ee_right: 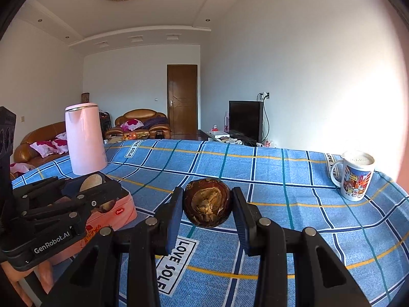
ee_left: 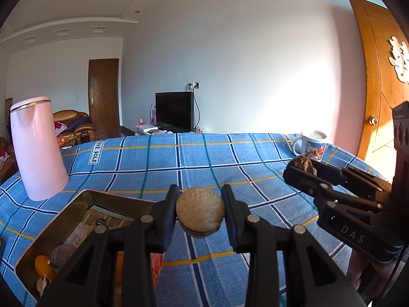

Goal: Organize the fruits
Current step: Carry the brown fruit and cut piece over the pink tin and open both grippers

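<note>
My left gripper (ee_left: 200, 211) is shut on a tan, rough round fruit (ee_left: 200, 209) and holds it above the blue checked cloth, just right of an open pink tin box (ee_left: 64, 212). The tin holds an orange fruit (ee_left: 44, 268) and a dull purplish fruit (ee_left: 62, 253). My right gripper (ee_right: 207, 206) is shut on a dark brown shrivelled round fruit (ee_right: 207, 206), held above the cloth. The right gripper also shows in the left wrist view (ee_left: 304, 170), to the right. The left gripper shows in the right wrist view (ee_right: 94, 183) over the tin (ee_right: 120, 215).
A tall pink kettle (ee_left: 38, 148) stands at the table's far left. A printed white mug (ee_left: 311, 145) stands at the far right. The blue checked tablecloth (ee_left: 204, 161) covers the table. A wooden door (ee_left: 378, 76) is at the right.
</note>
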